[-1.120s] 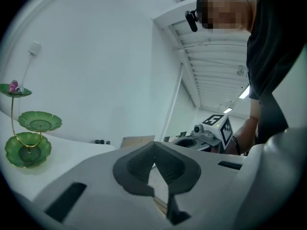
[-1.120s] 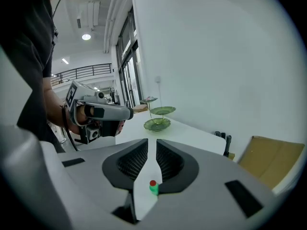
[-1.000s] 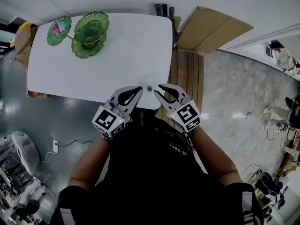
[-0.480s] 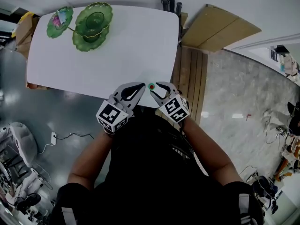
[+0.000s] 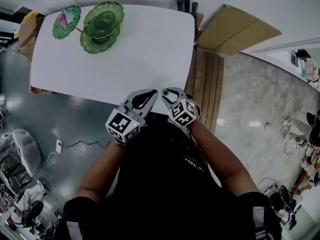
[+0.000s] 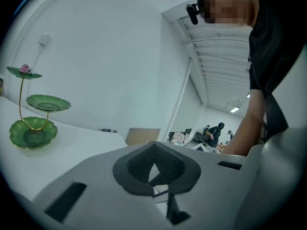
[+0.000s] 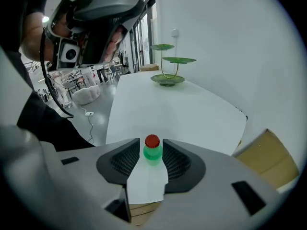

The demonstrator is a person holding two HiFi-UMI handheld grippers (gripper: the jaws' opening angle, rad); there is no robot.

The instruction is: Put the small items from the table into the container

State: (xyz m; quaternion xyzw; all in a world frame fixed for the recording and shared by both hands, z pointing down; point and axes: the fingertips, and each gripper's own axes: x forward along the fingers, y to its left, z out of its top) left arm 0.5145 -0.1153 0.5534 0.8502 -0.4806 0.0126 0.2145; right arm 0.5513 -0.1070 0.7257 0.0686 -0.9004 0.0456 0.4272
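right gripper: tilted down over the table's near edge; its jaws are opening; a bottle is seen between them, with a thin gap left on each side, so the pads are not pressed on it
bottle: small, green, closed with a red cap; stood upright on the table just inside the near edge; in the head view it is seen at the tips of the right gripper
left gripper: held nearly level just beside the right one, at the same edge; its jaws are closed tip to tip; nothing is gripped
table: white, with rounded corners; the bottle is borne at its near edge and the green stand at its far end
green stand: three leaf-shaped dishes carried on a gold stem; placed at the far left corner in the head view, well apart from the bottle; a small pink thing is seen on the top dish
planks: wooden; laid on the floor along the table's right side
box: brown cardboard; set on the floor beyond the planks, near the far right corner
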